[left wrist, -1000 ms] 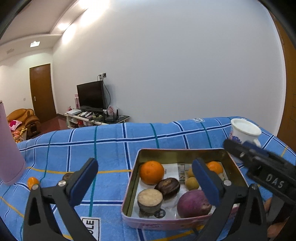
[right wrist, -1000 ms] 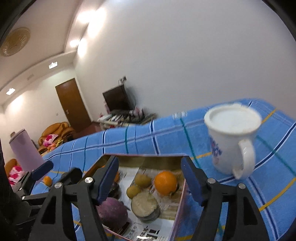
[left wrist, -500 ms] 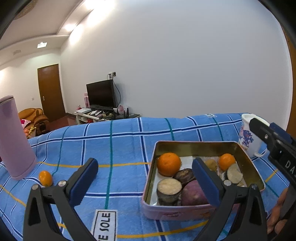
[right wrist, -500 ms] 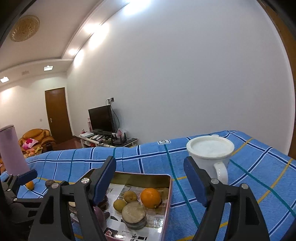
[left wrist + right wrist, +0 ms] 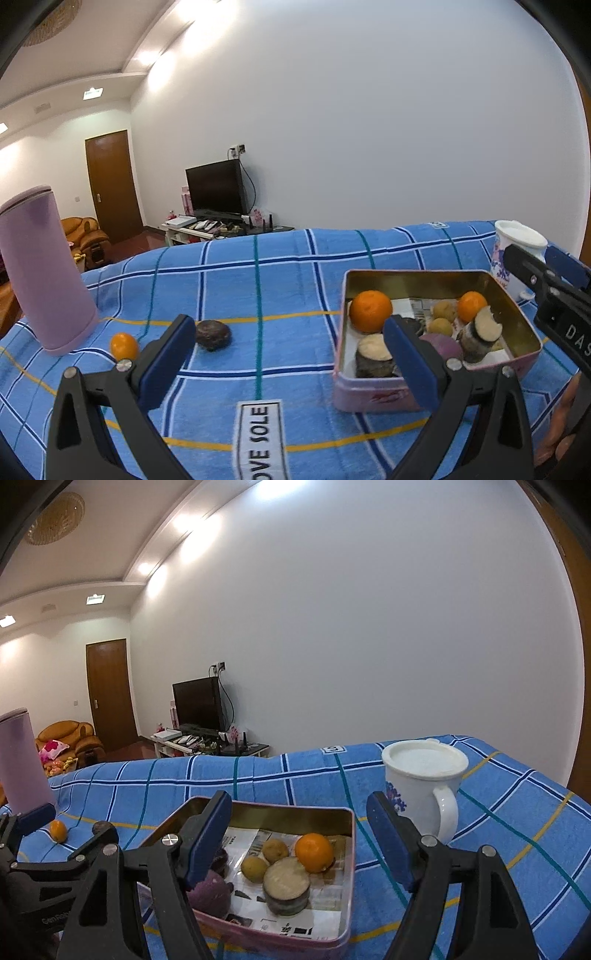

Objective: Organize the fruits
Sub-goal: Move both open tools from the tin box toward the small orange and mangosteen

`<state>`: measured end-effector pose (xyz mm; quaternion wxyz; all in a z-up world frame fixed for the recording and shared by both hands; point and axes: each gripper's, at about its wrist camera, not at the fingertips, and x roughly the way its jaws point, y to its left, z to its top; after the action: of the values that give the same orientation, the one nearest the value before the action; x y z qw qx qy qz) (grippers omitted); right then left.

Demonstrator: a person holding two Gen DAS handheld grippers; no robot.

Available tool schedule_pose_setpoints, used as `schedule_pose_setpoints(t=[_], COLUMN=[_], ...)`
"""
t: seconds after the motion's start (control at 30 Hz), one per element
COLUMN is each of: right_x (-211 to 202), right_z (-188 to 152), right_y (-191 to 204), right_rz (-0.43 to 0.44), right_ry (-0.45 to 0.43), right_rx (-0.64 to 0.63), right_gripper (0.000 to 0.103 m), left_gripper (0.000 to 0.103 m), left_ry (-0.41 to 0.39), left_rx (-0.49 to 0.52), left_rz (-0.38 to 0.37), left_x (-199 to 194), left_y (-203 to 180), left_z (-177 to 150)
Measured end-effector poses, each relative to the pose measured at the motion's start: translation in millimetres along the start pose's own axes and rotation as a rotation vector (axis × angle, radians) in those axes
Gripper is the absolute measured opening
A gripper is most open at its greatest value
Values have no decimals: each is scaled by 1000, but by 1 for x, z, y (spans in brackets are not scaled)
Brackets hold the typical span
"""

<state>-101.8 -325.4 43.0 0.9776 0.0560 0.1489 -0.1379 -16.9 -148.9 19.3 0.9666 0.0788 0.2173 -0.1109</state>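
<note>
A pink tin (image 5: 417,273) lined with newspaper holds two oranges (image 5: 370,311), a purple tuber (image 5: 441,345), small brown fruits and cut pale-faced pieces. On the blue checked cloth to its left lie a dark round fruit (image 5: 213,335) and a small orange (image 5: 124,346). My left gripper (image 5: 290,360) hovers open and empty above the cloth, between the loose fruit and the tin. My right gripper (image 5: 297,840) is open and holds nothing; it hangs over the near side of the tin (image 5: 280,808), where an orange (image 5: 314,852) shows between its fingers.
A tall pink tumbler (image 5: 44,269) stands at the cloth's left end, close to the small orange. A white lidded mug (image 5: 424,786) stands just right of the tin. A TV stand, a door and a sofa lie beyond the table's far edge.
The left wrist view has swung left: the tin slid to the right of the picture and the dark fruit and small orange came into sight. The right gripper drew back from the mug and levelled.
</note>
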Motion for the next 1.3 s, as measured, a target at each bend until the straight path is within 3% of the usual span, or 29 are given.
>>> schedule_pose_setpoints(t=[0.6, 1.3], right_x=[3, 17], right_z=[-6, -12], right_y=[55, 148], right_rz=[16, 109], right_ry=[28, 64], right_rx=[-71, -115], right_gripper=[77, 77], left_gripper=[103, 103], left_ry=[25, 77], left_rx=[-21, -85], left_rz=[57, 145], left_x=[-2, 11], left_y=[52, 129], left_z=[-7, -14])
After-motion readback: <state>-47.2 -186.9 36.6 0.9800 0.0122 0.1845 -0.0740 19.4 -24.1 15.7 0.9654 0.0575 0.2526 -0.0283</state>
